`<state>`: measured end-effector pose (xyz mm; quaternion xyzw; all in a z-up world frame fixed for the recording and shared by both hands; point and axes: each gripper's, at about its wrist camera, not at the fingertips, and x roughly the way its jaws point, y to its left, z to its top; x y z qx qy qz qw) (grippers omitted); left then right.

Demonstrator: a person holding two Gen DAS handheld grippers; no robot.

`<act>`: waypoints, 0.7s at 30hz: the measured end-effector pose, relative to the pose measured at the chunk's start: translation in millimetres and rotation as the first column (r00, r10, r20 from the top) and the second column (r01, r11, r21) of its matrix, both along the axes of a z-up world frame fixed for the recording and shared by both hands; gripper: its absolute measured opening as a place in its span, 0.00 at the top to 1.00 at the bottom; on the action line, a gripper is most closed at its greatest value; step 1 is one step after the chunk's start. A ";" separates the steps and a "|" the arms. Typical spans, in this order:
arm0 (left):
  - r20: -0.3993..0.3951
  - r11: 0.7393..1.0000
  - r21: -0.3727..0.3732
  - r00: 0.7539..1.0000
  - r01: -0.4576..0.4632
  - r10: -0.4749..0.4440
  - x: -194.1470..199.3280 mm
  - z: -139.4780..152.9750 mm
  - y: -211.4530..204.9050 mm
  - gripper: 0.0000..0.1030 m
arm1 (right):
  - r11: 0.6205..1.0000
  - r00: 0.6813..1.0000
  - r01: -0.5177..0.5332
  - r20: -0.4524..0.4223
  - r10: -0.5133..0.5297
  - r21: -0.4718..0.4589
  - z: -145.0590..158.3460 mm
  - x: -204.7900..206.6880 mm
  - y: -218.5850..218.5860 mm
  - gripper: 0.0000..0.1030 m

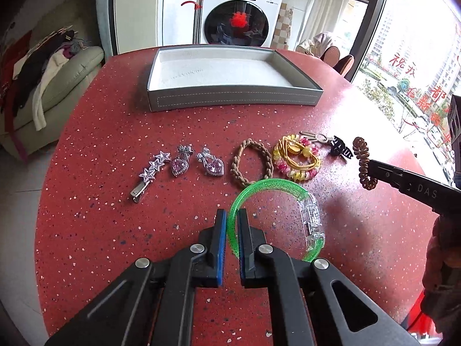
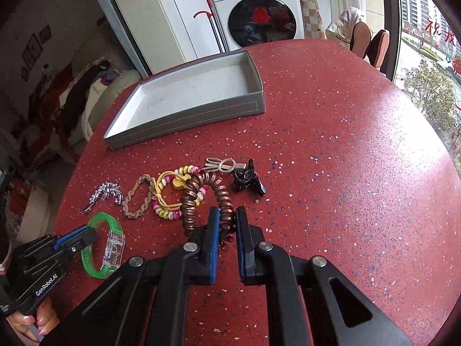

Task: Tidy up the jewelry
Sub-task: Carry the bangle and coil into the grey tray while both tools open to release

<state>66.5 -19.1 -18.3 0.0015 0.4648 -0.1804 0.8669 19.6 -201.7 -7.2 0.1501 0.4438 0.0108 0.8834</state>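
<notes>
My left gripper (image 1: 232, 216) is shut on the rim of a green glittery bangle (image 1: 270, 186) with a clear clasp, held just above the red table; the same left gripper (image 2: 95, 232) and green bangle (image 2: 98, 259) show at the lower left of the right wrist view. My right gripper (image 2: 227, 216) is shut on a brown spiral hair tie (image 2: 198, 196), which hangs lifted off the table; the left wrist view shows that right gripper (image 1: 371, 167) and brown spiral tie (image 1: 362, 155) at the right. A grey tray (image 1: 230, 98) with a white lining stands empty at the far side.
On the red speckled table (image 1: 100, 216) lie a star hair clip (image 1: 149, 170), two pink crystal earrings (image 1: 180, 163), a braided tan hair tie (image 1: 252, 163), a yellow-pink coil tie (image 1: 296, 158), a beige clip (image 1: 314, 136) and a black claw clip (image 1: 341, 148). A washing machine (image 1: 239, 14) stands behind.
</notes>
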 end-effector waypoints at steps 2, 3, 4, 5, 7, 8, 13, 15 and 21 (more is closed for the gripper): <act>0.003 1.000 -0.021 1.000 -0.005 0.005 7.0 9.5 1.9 0.75 | 1.000 1.000 -0.009 0.016 0.009 0.015 11.1 10.8 -1.2 0.88; 0.004 1.000 -0.030 1.000 -0.006 0.006 11.8 15.3 2.5 0.75 | 1.000 1.000 -0.015 0.023 0.014 0.019 16.4 17.0 -1.4 0.88; 0.008 0.999 -0.038 1.000 -0.004 0.005 16.8 21.2 2.4 0.75 | 1.000 0.999 -0.020 0.030 0.020 0.021 21.8 24.0 -2.0 0.88; 0.013 0.999 -0.045 1.000 -0.006 0.006 22.7 26.9 2.7 0.75 | 0.999 0.999 -0.025 0.037 0.024 0.022 26.6 30.8 -2.3 0.88; 0.020 0.999 -0.048 1.000 -0.011 0.012 38.2 37.7 3.0 0.75 | 0.999 0.998 -0.036 0.049 0.035 0.018 36.6 46.9 -3.0 0.88; 0.026 0.999 -0.047 1.000 -0.017 0.018 46.8 42.6 3.0 0.75 | 0.999 0.998 -0.042 0.054 0.042 0.013 40.8 55.2 -3.4 0.88; 0.069 0.998 -0.027 0.996 -0.052 0.054 94.9 64.5 -2.3 0.75 | 0.998 0.997 -0.057 0.060 0.055 0.036 56.3 105.1 -8.9 0.88; 0.068 0.997 -0.040 0.995 -0.067 0.069 116.4 70.6 -3.9 0.75 | 0.998 0.997 -0.056 0.056 0.054 0.039 58.7 126.6 -11.6 0.88; 0.072 0.994 -0.021 0.992 -0.105 0.106 181.7 71.6 -14.1 0.75 | 0.998 0.998 -0.047 0.031 0.046 0.039 50.8 185.2 -17.3 0.88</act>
